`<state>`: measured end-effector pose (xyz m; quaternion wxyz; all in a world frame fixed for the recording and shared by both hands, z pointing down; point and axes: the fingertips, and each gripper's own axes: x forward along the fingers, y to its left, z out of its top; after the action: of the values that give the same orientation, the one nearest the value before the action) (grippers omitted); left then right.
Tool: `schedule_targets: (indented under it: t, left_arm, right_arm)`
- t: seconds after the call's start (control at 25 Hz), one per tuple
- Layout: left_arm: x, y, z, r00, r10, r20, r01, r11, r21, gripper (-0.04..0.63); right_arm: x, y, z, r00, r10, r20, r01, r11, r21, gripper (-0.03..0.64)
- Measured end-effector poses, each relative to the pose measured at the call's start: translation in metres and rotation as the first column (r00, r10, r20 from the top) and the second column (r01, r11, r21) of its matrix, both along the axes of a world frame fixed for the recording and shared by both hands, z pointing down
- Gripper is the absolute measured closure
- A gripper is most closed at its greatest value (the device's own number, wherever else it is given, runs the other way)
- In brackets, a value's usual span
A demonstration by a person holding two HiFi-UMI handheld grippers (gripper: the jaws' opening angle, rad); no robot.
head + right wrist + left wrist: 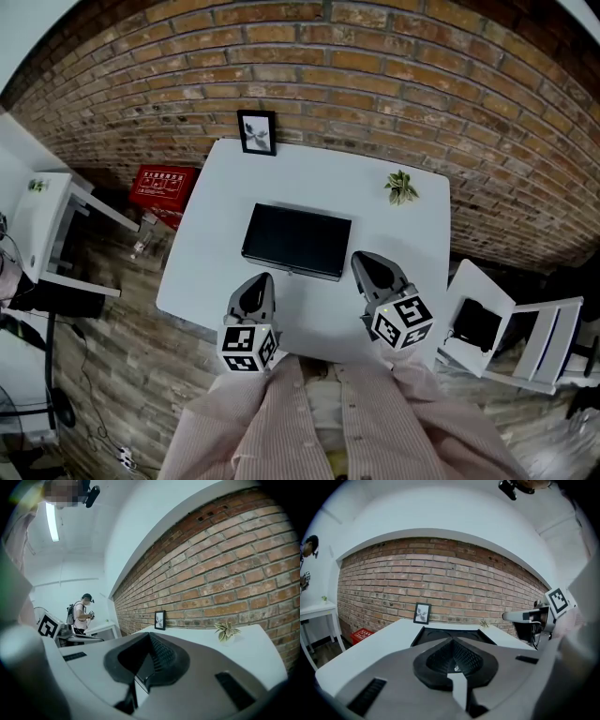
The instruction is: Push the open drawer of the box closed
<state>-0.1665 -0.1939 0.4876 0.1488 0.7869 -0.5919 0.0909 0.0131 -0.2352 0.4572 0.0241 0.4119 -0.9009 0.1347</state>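
Note:
A flat black box (296,239) lies in the middle of the white table (206,244). Its front face, with a small knob (291,273), is turned toward me; I cannot tell how far the drawer stands out. My left gripper (261,278) hovers just before the box's front left part, jaws together with nothing between them. My right gripper (362,259) hangs beside the front right corner, also shut and empty. In the left gripper view the box (431,633) lies right beyond the closed left gripper (452,640). The right gripper (149,634) points past the box toward the wall.
A framed picture (257,132) stands at the table's far edge, and a small plant (401,187) sits at the far right. A red crate (161,187) and a white side table (56,225) are on the left, a white chair (506,328) on the right. A person (83,613) stands far off.

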Motion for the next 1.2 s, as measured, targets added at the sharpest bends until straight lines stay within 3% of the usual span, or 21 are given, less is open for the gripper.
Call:
schedule_targets:
  t: [0.72, 1.2]
  left_arm:
    - [-0.04, 0.021, -0.056, 0.995, -0.097, -0.039, 0.101, 0.986, 0.132, 0.6]
    - [-0.052, 0.029, -0.063, 0.989, -0.139, -0.048, 0.145, 0.977, 0.157, 0.6]
  right_arm:
    - [0.007, 0.003, -0.02, 0.998, 0.001, 0.065, -0.005, 0.998, 0.059, 0.614]
    - [0.007, 0.003, -0.026, 0.997, -0.014, 0.076, 0.007, 0.997, 0.08, 0.614]
